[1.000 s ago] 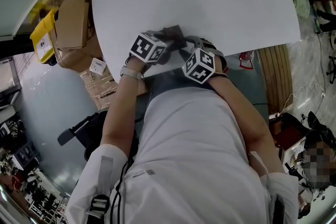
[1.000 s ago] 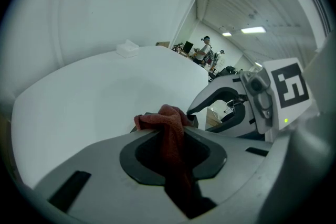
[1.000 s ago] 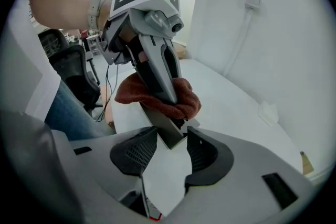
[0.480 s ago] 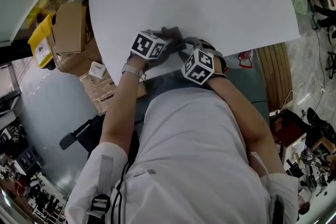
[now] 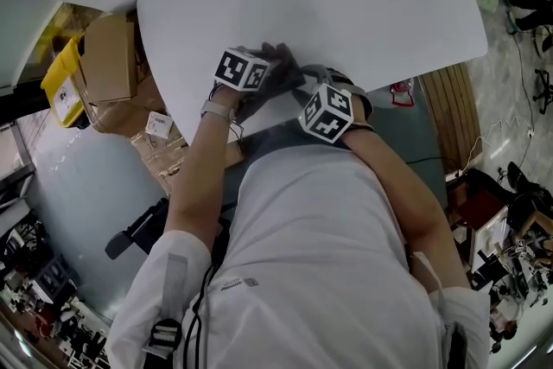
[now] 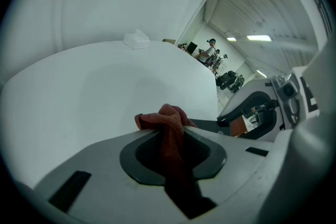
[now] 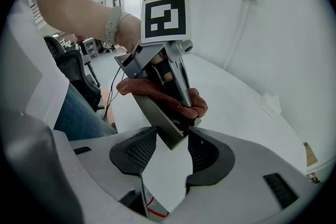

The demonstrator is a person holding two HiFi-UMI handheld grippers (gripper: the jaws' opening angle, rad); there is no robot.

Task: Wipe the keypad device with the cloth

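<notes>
Over the near edge of the white table point(image 5: 363, 4), my two grippers meet. The right gripper point(image 7: 170, 147) is shut on the keypad device point(image 7: 157, 118), a grey slab standing tilted between its jaws. A dark red cloth point(image 7: 176, 99) lies draped over the device's upper part. My left gripper point(image 6: 173, 136) is shut on that cloth point(image 6: 169, 118) and presses it against the device. In the head view the left gripper point(image 5: 259, 78) and right gripper point(image 5: 315, 95) sit close together; the device point(image 5: 283, 65) shows only as a dark shape, and the cloth is hidden there.
Cardboard boxes point(image 5: 108, 56) and a yellow bin point(image 5: 60, 86) stand on the floor left of the table. A slatted wooden piece point(image 5: 449, 117) is at the right. A small white crumpled lump point(image 6: 136, 39) lies far out on the tabletop. A dark chair point(image 5: 138, 229) stands at my left.
The left gripper with the cloth has edged slightly farther along the device. The right gripper has kept its hold in nearly the same place.
</notes>
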